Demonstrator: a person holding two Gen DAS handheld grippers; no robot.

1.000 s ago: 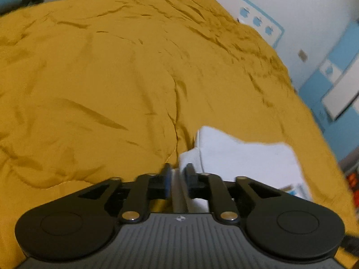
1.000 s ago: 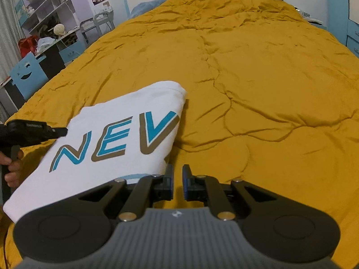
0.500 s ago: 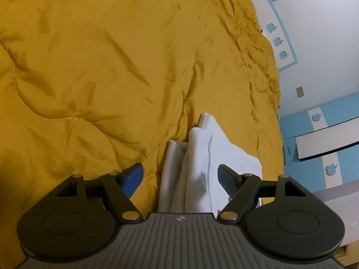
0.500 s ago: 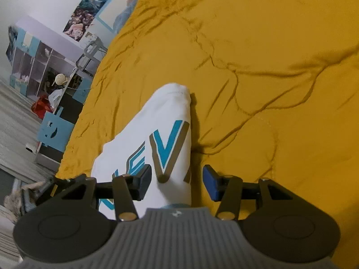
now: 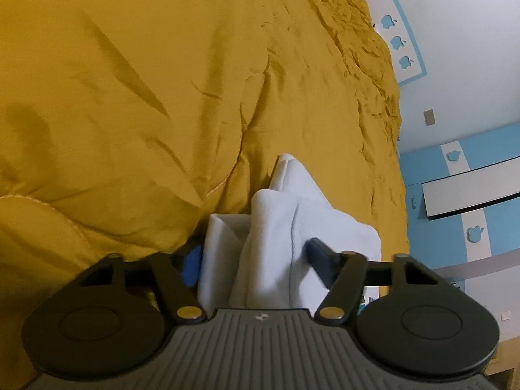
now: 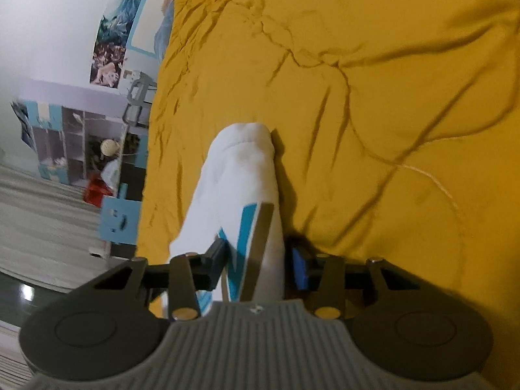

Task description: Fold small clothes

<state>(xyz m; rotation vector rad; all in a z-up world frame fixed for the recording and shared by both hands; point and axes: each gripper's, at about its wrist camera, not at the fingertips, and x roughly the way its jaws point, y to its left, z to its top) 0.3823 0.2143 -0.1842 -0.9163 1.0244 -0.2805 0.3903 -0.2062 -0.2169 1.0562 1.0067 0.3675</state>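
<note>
Dim, warm indoor light; soft shadows sit in the folds of the yellow quilt (image 5: 195, 81). Both fisheye views bend strongly at the edges, slightly blurred, dark-cornered.

Soft white cloth garment (image 5: 286, 224); matt, creased yellow quilt (image 5: 162, 97).

My left gripper (image 5: 256, 260) points forward and downward, its jaws set apart and closing, with a bunch of white cloth between them. The blue-padded left finger lies against one side of the cloth; the dark right finger (image 5: 320, 253) sits against the other. My right gripper (image 6: 256, 260) also tilts downward, rolled to one side, jaws narrower and closing, both fingers flanking white cloth. Whether either pair presses firmly cannot be told.
</note>
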